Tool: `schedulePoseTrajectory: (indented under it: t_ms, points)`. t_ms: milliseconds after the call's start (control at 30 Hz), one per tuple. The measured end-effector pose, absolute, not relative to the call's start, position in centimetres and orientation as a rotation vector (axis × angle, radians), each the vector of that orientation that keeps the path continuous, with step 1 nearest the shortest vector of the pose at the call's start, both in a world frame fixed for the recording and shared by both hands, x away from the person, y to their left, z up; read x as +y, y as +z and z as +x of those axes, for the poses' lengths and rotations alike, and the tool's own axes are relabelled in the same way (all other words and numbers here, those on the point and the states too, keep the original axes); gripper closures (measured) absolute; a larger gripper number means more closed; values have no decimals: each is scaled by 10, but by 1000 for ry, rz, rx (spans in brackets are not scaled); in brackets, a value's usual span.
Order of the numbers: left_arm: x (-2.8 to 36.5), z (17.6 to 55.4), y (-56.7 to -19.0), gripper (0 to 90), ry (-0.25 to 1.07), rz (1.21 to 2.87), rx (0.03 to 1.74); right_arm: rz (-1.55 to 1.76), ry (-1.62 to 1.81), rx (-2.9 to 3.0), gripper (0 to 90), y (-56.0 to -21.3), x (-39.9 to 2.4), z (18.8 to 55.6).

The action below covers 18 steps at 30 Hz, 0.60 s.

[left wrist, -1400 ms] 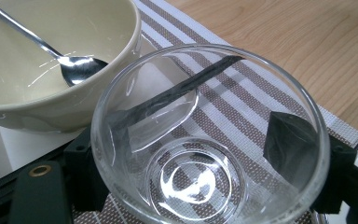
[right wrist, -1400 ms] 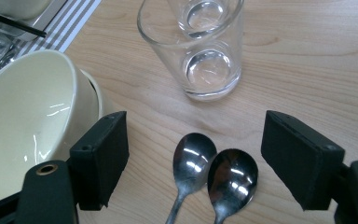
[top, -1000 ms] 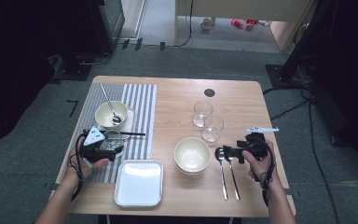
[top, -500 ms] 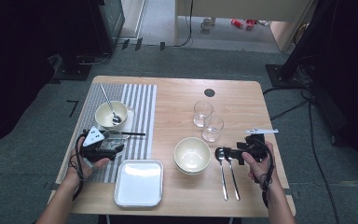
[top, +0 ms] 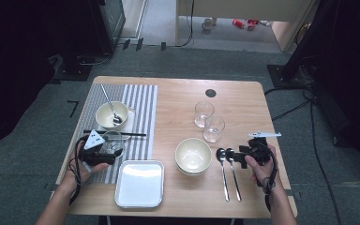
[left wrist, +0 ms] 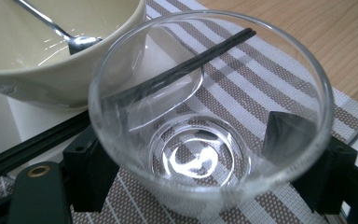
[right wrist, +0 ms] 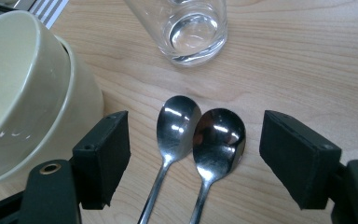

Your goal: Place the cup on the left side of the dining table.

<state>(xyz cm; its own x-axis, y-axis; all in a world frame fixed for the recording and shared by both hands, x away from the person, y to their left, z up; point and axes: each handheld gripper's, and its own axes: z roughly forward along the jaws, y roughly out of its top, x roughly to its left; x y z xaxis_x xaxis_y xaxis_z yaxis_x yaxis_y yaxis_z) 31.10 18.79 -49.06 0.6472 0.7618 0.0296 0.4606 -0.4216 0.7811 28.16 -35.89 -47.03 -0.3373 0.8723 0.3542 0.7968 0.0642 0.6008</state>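
Left gripper clamped on a clear glass, fingers pressed to its lower wall either side, glass upright on the striped placemat just beside the cream bowl holding a spoon, black chopsticks lying right behind it. Right gripper low over two spoons on the table, fingers spread wide, bowls of both spoons between them, nothing pinched. Stacked bowls close at that gripper's left, second glass just ahead. For a clean grab: shift sideways to centre on one spoon only, come down on the neck rather than the bowl, close slowly, avoid dragging the neighbour or nudging the stacked bowls. Keep left grip steady and glass vertical; lift straight up to clear the chopsticks and bowl rim.
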Motion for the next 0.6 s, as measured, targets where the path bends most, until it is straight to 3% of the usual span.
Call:
schedulePoseTrajectory:
  t_ms: [300, 600]
  points:
    - [201, 302, -499, 284, 451, 2138, 941, 1754, 1138, 2210, 247, -474, -360, 280]
    - [195, 307, -501, 268, 448, 2146, 945, 1754, 1144, 2209, 248, -473, -358, 281]
